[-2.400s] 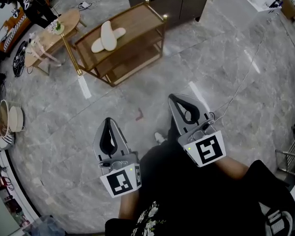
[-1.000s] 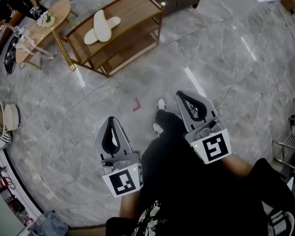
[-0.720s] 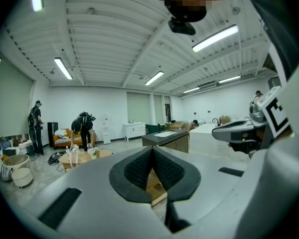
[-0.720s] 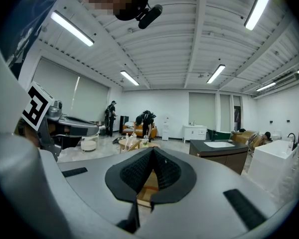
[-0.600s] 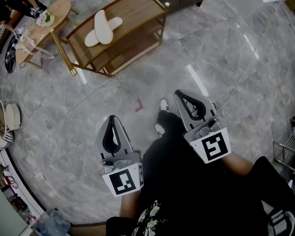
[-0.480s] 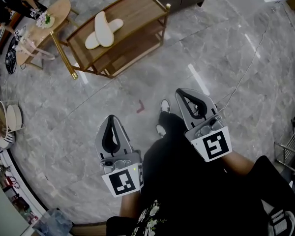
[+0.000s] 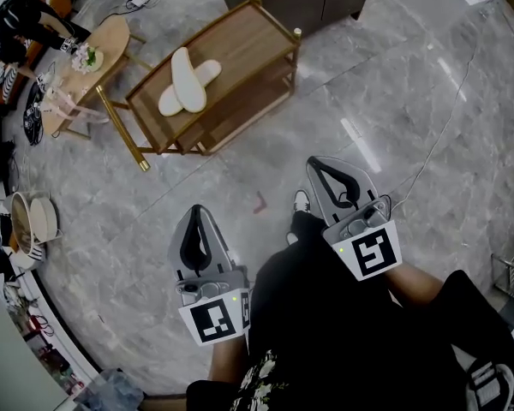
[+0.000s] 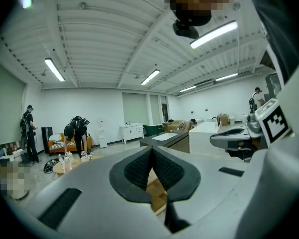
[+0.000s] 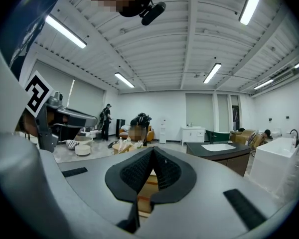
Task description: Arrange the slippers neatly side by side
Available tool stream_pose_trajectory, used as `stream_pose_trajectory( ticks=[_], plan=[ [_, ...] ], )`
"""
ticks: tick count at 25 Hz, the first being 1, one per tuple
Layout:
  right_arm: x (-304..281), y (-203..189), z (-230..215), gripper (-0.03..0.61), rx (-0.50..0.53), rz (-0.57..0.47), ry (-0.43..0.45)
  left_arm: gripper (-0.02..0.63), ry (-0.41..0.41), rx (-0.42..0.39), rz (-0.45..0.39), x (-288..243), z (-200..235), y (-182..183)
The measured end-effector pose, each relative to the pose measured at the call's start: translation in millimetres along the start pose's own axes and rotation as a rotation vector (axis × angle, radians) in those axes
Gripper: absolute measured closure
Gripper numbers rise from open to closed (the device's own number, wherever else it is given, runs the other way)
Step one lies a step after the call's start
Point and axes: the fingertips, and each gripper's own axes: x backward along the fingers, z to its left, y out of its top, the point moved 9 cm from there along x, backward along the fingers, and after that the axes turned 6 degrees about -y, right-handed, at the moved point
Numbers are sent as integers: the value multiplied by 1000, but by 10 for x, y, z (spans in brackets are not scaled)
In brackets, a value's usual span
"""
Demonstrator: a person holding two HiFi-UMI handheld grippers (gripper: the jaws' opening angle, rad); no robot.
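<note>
Left gripper: jaws together, nothing between them; the left gripper view shows the dark ribbed pads meeting at the tip. Right gripper: jaws also pressed together and empty, pads touching in the right gripper view. Both are held out nearly level over the grey marble-pattern floor, right gripper a bit ahead of the left.

Two cream flat slippers are well ahead of both grippers, roughly straight ahead of the left, ahead and to the left of the right. They sit on the top shelf of a brown wooden cart with a gold metal frame. The long slipper lies across the other slipper, crossed and touching, not side by side. Neither gripper touches them.

Small red mark on the floor lies between the two grippers, just ahead of the left. Round wooden side table is beyond the cart, far left of the left gripper.
</note>
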Motion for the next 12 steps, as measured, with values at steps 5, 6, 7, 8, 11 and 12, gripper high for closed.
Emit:
stream_pose_trajectory(
  ticks=[5, 6, 7, 8, 11, 12],
  plan=[
    [-190, 29, -98, 588, -4, -32, 32, 626, 17, -29, -9, -131, -31, 87],
    [-221, 34, -121, 587, -3, -36, 36, 626, 19, -28, -12, -158, -37, 95],
    [-250, 40, -144, 586, -6, -41, 36, 626, 19, -26, -15, -185, -42, 100],
    [-273, 46, -163, 588, -10, -46, 36, 626, 20, -24, -18, -210, -48, 102],
    [-350, 72, -191, 587, -5, -60, 42, 626, 27, -24, -30, -277, -37, 113],
    [-383, 85, -193, 587, -3, -68, 45, 626, 30, -26, -33, -302, -27, 113]
  ],
)
